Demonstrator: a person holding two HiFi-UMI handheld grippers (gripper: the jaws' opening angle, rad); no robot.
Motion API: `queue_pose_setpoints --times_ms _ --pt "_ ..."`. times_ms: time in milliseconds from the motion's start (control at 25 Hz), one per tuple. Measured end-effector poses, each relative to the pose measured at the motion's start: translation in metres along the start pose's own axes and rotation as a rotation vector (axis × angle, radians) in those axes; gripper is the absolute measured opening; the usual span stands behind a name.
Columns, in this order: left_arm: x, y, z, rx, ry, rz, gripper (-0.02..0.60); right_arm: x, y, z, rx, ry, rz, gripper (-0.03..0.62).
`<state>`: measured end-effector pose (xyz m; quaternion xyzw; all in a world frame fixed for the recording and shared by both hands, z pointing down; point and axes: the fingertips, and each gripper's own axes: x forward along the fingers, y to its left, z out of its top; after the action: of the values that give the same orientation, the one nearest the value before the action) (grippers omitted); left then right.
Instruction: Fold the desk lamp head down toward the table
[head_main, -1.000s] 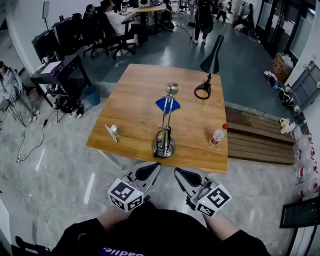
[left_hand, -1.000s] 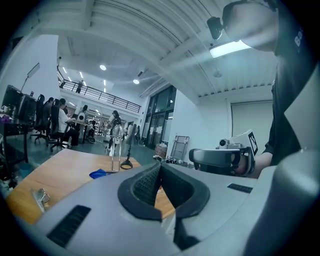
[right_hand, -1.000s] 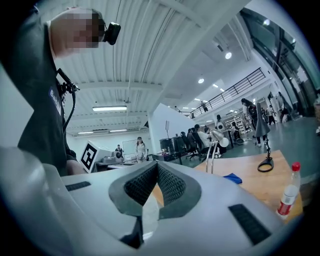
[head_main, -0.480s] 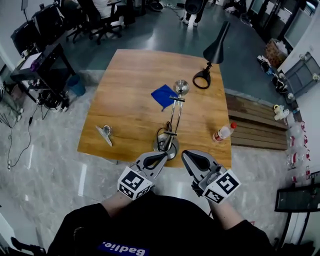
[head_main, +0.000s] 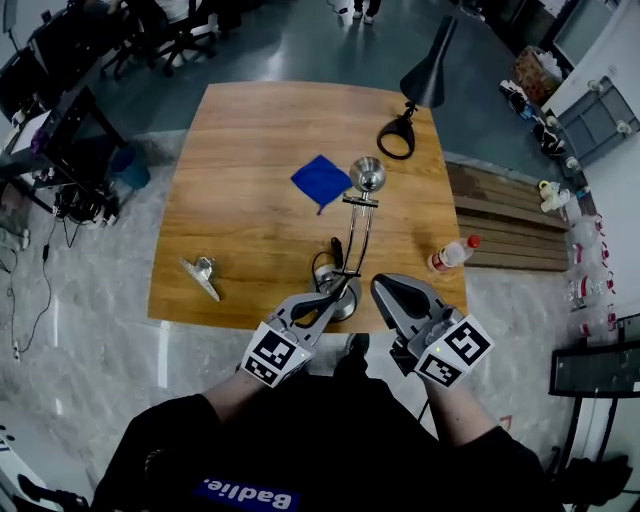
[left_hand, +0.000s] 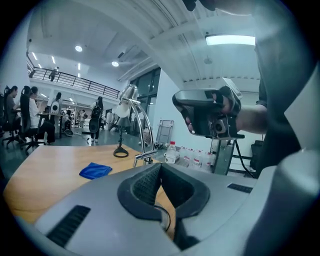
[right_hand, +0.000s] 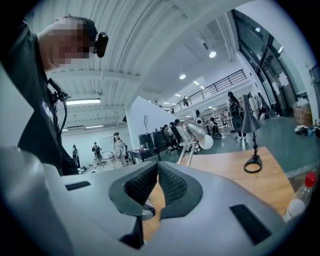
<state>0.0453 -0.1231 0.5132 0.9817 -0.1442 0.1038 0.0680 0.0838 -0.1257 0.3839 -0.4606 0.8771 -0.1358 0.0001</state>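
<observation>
Looking down, the head view takes in one wooden table (head_main: 240, 150) with two lamps on it: a chrome lamp (head_main: 367, 175) standing upright at the near edge with its head raised, and a black lamp (head_main: 426, 78) beyond it at the far right corner. One blue cloth (head_main: 322, 180) lies just left of the chrome lamp's head, one bottle (head_main: 450, 255) lies to its right, and one small metal piece (head_main: 200, 272) sits well to its left. Of the two grippers, the left gripper (head_main: 330, 296) overlaps the chrome lamp's base, though contact cannot be told, and the right gripper (head_main: 380, 285) hangs just right of that base. The left gripper view shows its jaws pressed together on nothing, with the chrome lamp rising ahead. The right gripper view shows the same: jaws together and empty, with the chrome lamp's head ahead.
</observation>
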Motion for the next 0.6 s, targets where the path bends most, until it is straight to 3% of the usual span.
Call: queue_pose_setpoints --times_ms 360,600 --pt "0.033 0.012 -0.030 0.001 0.099 0.037 0.011 0.006 -0.038 0.004 0.033 0.056 0.072 0.009" --pt "0.046 0.026 -0.039 -0.008 0.121 0.074 0.089 0.024 -0.058 -0.003 0.102 0.131 0.143 0.083"
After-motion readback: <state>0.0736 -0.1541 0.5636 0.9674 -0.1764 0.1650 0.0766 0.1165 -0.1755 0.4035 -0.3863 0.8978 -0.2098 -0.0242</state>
